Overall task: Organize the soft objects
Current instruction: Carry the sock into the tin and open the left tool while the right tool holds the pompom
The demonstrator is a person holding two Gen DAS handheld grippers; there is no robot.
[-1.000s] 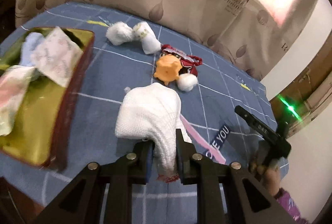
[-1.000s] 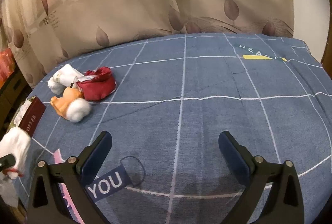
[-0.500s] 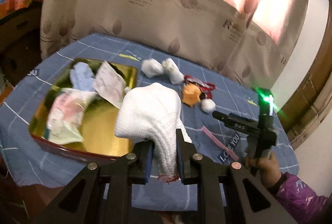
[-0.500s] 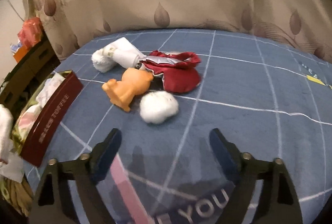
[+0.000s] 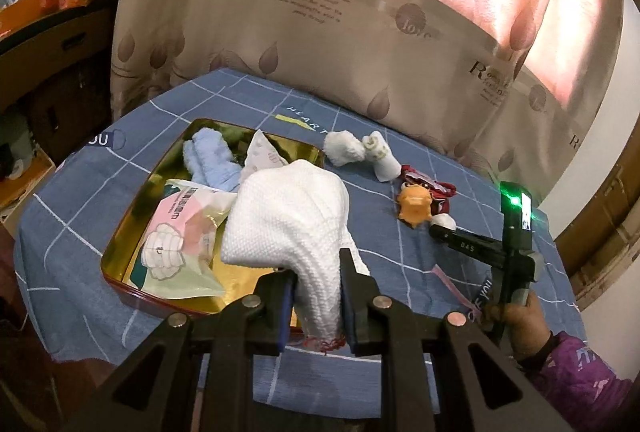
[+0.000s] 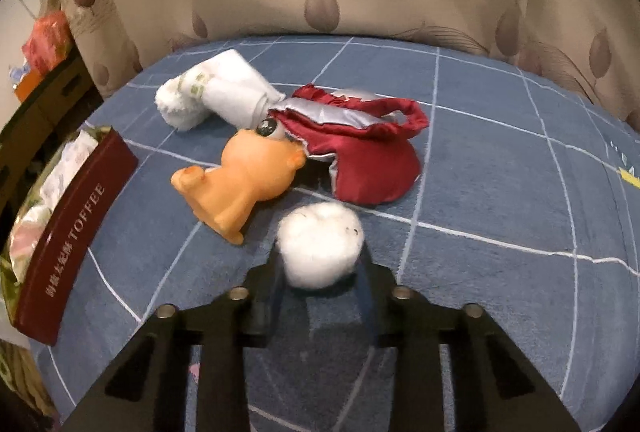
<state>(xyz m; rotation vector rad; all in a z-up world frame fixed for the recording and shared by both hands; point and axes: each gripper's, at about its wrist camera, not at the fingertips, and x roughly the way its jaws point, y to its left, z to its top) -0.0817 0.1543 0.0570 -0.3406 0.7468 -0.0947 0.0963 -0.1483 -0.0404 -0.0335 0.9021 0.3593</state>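
Left wrist view, lower centre: left hand-held gripper (image 5: 316, 296) clamps a white knitted cloth (image 5: 288, 220); the right hand-held gripper (image 6: 320, 272) has just been closing around a cotton ball (image 6: 320, 244).

A leaf-patterned beige curtain (image 5: 360, 32), backlit pink, hangs behind the blue checked tablecloth (image 6: 500, 192).
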